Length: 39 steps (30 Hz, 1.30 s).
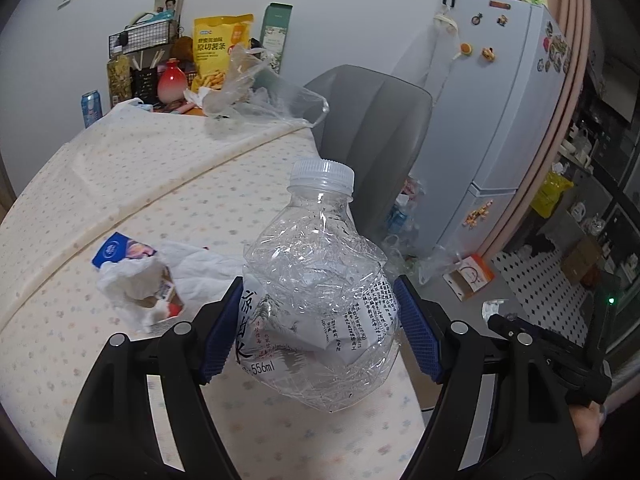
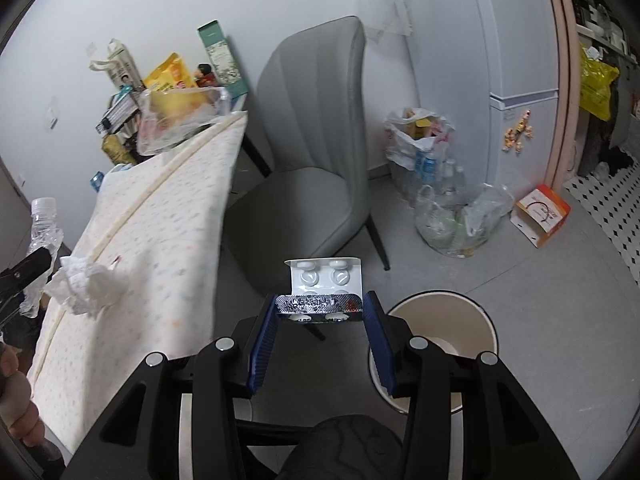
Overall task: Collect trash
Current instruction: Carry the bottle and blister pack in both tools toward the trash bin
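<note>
The left gripper [image 1: 320,336] has its fingers squeezed on a crushed bottle [image 1: 320,280], held above the table [image 1: 120,184]. A crumpled tissue [image 1: 140,280] lies on the table at 9 o'clock from the bottle. The right gripper [image 2: 320,320] pinches a bent pill pack [image 2: 326,280]. A white bin [image 2: 440,344] stands on the floor at 3 o'clock from it
</note>
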Motion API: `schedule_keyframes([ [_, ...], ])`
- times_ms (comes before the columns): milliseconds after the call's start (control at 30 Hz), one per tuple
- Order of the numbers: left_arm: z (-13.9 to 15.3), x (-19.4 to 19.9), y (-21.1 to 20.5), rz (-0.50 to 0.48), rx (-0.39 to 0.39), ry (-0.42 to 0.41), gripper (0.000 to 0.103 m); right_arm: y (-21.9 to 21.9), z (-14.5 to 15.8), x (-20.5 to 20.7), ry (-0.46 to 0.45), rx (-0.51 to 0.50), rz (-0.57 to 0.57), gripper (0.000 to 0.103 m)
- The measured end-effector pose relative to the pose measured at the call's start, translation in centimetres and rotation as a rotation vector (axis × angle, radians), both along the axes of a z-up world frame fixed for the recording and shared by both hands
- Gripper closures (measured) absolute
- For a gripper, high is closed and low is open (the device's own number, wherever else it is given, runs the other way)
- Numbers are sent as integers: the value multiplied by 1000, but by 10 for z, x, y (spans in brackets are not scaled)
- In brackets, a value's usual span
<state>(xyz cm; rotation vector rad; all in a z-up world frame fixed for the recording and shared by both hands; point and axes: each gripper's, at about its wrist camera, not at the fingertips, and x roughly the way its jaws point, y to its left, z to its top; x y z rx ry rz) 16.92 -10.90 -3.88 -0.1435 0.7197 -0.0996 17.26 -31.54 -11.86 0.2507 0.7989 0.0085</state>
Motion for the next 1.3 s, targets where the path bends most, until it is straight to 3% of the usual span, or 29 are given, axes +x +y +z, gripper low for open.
schedule_keyframes([
  [267, -8, 8, -19, -33, 8, 19, 29, -26, -7, 13, -10, -14, -44, 59],
  [433, -9, 9, -24, -44, 16, 28, 29, -38, -17, 25, 5, -32, -80, 32],
  [533, -10, 10, -23, -46, 21, 32, 29, -42, -17, 21, -5, -25, -99, 24],
  [867, -18, 15, -43, -90, 26, 53, 29, -56, -10, -14, -32, 13, -132, 18],
  [1300, -37, 41, -134, -250, 27, 97, 29, -98, 21, -67, -118, 32, -202, 16],
])
